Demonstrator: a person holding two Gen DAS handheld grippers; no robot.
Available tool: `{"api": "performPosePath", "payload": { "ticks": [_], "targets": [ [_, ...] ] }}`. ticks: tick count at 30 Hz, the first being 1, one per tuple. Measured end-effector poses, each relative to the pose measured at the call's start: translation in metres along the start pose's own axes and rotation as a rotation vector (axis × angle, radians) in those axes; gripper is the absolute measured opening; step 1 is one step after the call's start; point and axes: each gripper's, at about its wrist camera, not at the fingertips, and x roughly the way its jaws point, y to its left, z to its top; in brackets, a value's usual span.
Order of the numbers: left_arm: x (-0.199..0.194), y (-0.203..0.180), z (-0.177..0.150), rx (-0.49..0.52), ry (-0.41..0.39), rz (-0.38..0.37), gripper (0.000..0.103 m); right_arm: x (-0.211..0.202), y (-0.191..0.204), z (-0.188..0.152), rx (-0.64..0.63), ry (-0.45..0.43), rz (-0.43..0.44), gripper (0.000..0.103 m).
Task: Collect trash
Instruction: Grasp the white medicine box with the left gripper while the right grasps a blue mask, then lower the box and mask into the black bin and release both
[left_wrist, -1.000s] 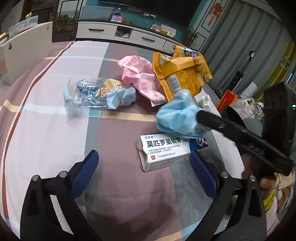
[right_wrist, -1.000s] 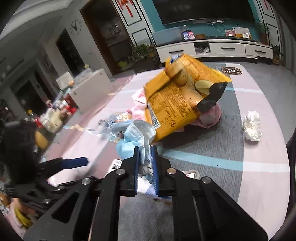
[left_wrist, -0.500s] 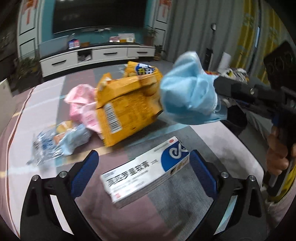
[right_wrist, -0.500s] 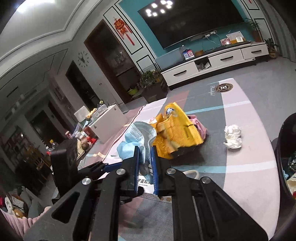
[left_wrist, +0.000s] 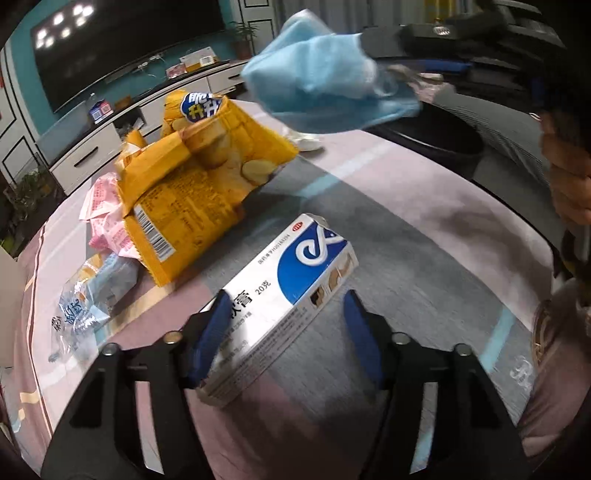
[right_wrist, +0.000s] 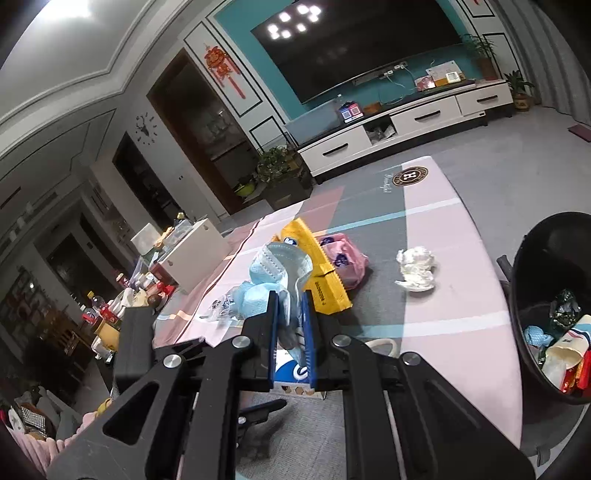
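medicine box (left_wrist: 291, 295) between closing left jaws, right jaws clamped on face mask (right_wrist: 282, 273)

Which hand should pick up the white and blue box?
Left. Its fingers straddle the box and are closing on it. The right gripper is shut on a blue mask, so it's probably busy taking that to the bin.

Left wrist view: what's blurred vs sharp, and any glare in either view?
Left wrist view: blue face mask and the right gripper holding it smear with motion; medicine box print stays readable. Right wrist view: sharp; ceiling lights glare off the TV screen, strong fisheye bending at edges.
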Motion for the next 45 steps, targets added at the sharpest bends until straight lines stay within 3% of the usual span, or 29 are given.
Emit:
{"api": "performPosePath", "payload": {
  "ticks": [4, 7, 11, 18, 24, 28, 31, 40, 45],
  "targets": [
    [-0.007, 0.003, -0.007, 0.008, 0.002, -0.012, 0.051, 0.000, -0.001, -0.001, 0.003, 0.003, -0.007, 0.013],
    [-0.006, 0.011, -0.008, -0.045, -0.004, 0.008, 0.062, -0.001, -0.001, -0.002, 0.007, 0.005, -0.007, 0.013],
    [0.003, 0.033, -0.006, -0.132, -0.011, -0.047, 0.063, -0.002, -0.001, -0.002, 0.007, 0.004, -0.009, 0.014],
    [0.017, 0.025, -0.003, -0.119, 0.028, -0.074, 0.066, -0.006, -0.007, -0.001, 0.027, 0.001, -0.023, 0.014],
    [0.010, -0.004, -0.005, -0.078, 0.050, -0.088, 0.041, -0.017, -0.011, 0.001, 0.034, -0.025, -0.036, 0.014],
    [0.005, -0.019, -0.007, -0.099, 0.050, -0.091, 0.040, -0.025, -0.014, 0.001, 0.035, -0.052, -0.048, 0.014],
    [-0.006, -0.028, -0.007, -0.138, 0.011, -0.122, 0.040, -0.033, -0.016, 0.002, 0.039, -0.073, -0.062, 0.014],
    [-0.041, -0.063, 0.009, -0.167, -0.121, -0.395, 0.040, -0.074, -0.048, 0.005, 0.110, -0.158, -0.108, 0.014],
    [-0.044, -0.078, 0.038, -0.164, -0.169, -0.371, 0.040, -0.103, -0.074, 0.004, 0.167, -0.216, -0.168, 0.014]
  ]
}}
